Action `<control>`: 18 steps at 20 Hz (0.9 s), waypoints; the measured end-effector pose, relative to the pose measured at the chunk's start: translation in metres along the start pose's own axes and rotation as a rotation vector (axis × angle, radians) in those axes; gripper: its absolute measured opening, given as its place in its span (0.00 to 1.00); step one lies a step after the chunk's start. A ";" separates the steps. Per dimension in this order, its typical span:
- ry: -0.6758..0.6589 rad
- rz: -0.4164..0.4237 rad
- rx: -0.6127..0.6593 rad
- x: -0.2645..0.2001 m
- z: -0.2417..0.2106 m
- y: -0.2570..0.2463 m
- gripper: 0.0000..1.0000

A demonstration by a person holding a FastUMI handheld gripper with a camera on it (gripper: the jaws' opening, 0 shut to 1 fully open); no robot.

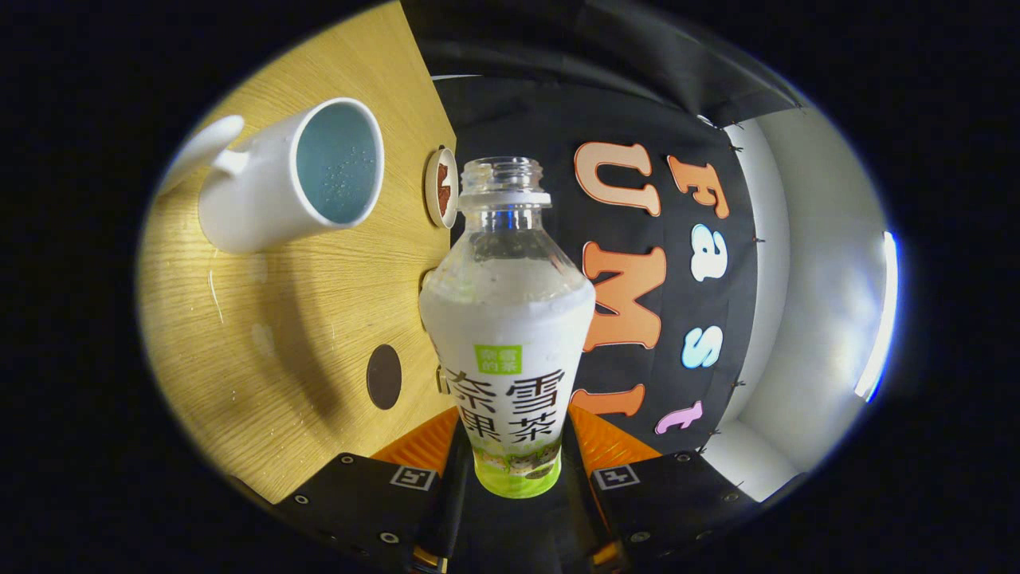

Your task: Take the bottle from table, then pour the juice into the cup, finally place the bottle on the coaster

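My gripper (514, 478) is shut on a clear plastic juice bottle (510, 319), one finger on each side of its lower body. The bottle has no cap. Milky white liquid fills it up to the shoulder, and its label is white and green. The wooden table (263, 335) stands off to the bottle's left, so the bottle is rolled far over on its side relative to it. A white cup (295, 179) with a pale blue inside sits on the table beyond and left of the bottle's mouth, with small specks inside it. A small round coaster (441, 187) lies just left of the bottle's neck.
A dark round spot (383, 376) marks the table left of the bottle's label. The table's edge runs just behind the bottle, with the black cloth wall (558, 119) beyond it. A white wall (821, 279) lies to the right.
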State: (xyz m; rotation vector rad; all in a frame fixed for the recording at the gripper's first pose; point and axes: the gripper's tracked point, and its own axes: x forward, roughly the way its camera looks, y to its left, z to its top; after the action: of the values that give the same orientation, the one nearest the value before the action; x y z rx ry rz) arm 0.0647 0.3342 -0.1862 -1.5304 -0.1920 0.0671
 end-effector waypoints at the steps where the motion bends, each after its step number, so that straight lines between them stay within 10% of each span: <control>1: -0.004 0.001 -0.013 0.000 0.000 0.000 0.57; 18: -0.026 -0.012 -0.149 0.006 0.003 -0.004 0.57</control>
State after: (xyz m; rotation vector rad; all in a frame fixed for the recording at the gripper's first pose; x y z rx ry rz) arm 0.0699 0.3375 -0.1820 -1.6775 -0.2307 0.0645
